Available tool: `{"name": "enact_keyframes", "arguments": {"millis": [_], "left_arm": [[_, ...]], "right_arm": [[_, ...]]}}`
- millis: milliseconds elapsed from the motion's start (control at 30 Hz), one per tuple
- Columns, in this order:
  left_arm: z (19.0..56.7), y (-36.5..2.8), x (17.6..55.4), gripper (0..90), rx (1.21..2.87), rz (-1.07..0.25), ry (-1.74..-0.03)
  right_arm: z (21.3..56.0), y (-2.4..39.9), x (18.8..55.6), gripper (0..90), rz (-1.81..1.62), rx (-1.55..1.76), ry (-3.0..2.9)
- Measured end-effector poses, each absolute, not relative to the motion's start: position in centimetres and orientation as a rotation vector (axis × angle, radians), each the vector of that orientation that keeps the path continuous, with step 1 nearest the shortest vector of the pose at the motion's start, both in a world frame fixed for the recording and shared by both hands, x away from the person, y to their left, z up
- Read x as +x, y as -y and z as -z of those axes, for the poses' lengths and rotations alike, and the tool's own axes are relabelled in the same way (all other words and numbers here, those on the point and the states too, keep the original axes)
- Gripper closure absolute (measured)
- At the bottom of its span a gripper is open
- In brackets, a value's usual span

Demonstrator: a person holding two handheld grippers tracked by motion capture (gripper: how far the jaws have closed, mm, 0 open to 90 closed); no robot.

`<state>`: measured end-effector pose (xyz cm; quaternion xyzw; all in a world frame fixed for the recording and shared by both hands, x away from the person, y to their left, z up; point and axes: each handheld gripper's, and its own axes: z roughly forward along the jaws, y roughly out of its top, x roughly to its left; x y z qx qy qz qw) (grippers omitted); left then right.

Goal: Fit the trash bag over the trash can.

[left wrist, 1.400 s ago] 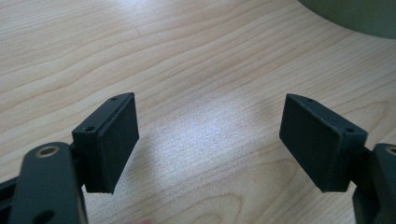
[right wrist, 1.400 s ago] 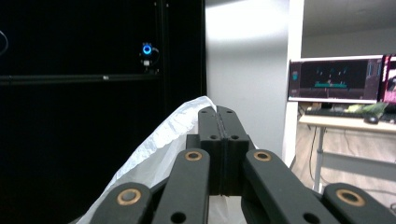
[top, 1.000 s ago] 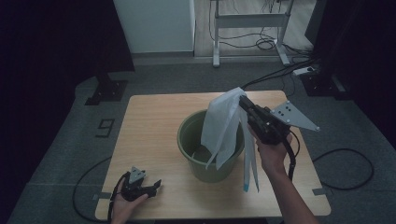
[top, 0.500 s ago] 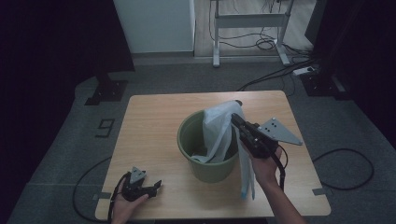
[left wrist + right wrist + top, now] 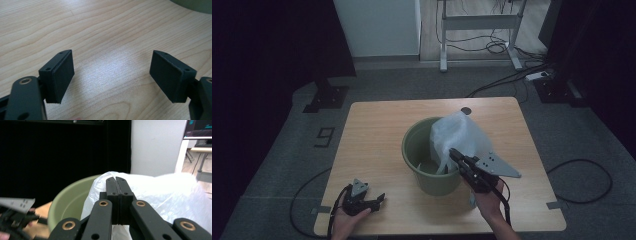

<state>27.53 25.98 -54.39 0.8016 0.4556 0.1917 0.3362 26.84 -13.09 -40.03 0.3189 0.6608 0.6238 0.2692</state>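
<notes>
A green bucket (image 5: pixel 428 159) stands upright mid-table. A white plastic bag (image 5: pixel 459 136) billows over its right rim, part of it hanging inside and part down the outer wall. My right gripper (image 5: pixel 454 153) comes in from the front right with its jaws pressed together on the bag's film. In the right gripper view the shut right gripper (image 5: pixel 116 180) sits in front of the bag (image 5: pixel 160 192), and the bucket's rim (image 5: pixel 67 195) lies to the left. My left gripper (image 5: pixel 380 199) rests at the table's front left. Its jaws stand wide open over bare wood, as the left gripper view (image 5: pixel 112 72) shows.
The wooden table (image 5: pixel 372 135) has a small dark round mark (image 5: pixel 466 110) near its far edge. On the floor beyond are a metal desk frame (image 5: pixel 479 22) and cables (image 5: pixel 512 75). Another cable (image 5: pixel 582 185) loops on the floor at the right.
My right gripper has come down with the bag, which hung high above the bucket and now drapes over the bucket's right rim. The left gripper has stayed where it was.
</notes>
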Motion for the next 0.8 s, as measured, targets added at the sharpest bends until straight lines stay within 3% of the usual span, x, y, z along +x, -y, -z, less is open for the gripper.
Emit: {"name": "enact_keyframes", "arguments": {"millis": [167,367,500,800], "left_arm": [[54.4,-25.9,27.5,19.5,2.091,-0.498,-1.186],[54.4,-26.0,27.6,19.5,2.09,-0.496,-1.189],[54.4,-26.0,27.5,19.5,2.091,-0.499,-1.187],[54.4,-25.9,27.5,19.5,2.093,-0.498,-1.189]], "right_arm": [[40.9,13.1,26.8,83.0,-1.689,0.862,-1.812],[40.3,14.0,25.6,54.3,-1.706,0.837,-1.756],[40.1,15.0,24.1,43.6,-1.636,0.854,-1.684],[43.3,18.3,21.7,33.1,-1.534,0.959,-1.662]]}}
